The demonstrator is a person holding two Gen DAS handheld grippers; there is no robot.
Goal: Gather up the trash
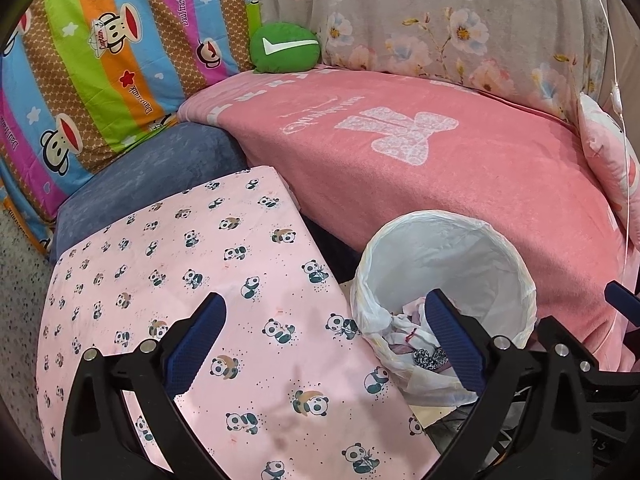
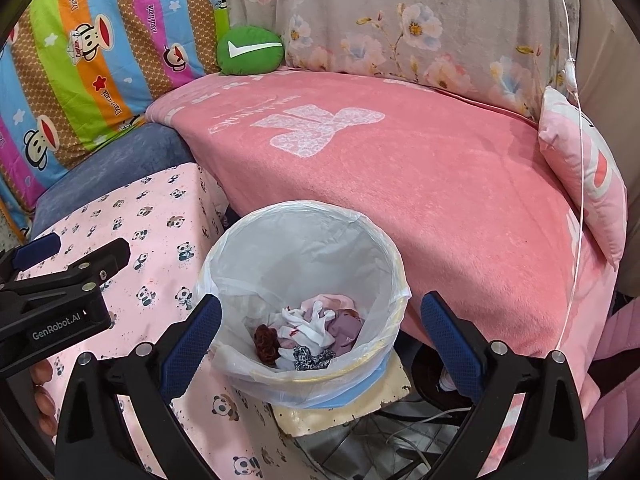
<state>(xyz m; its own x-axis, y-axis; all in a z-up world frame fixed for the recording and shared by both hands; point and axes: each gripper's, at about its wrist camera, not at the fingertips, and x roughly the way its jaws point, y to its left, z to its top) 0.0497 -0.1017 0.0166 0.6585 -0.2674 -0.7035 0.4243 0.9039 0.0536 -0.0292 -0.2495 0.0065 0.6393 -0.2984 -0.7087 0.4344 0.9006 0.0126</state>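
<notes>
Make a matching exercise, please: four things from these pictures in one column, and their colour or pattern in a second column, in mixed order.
Things:
1. round cushion
2. bin liner
3. big blanket
4. cloth beside the bin

Colours or patterns:
A. pink with small pandas
B. green with a white tick
C. pink with a white bow
D. translucent white

Pairs: 1-B, 2-D, 3-C, 4-A

Stood upright beside the pink bed's front edge: white-lined trash bin (image 2: pixel 304 304). Held crumpled trash (image 2: pixel 312 332) at the bottom.
</notes>
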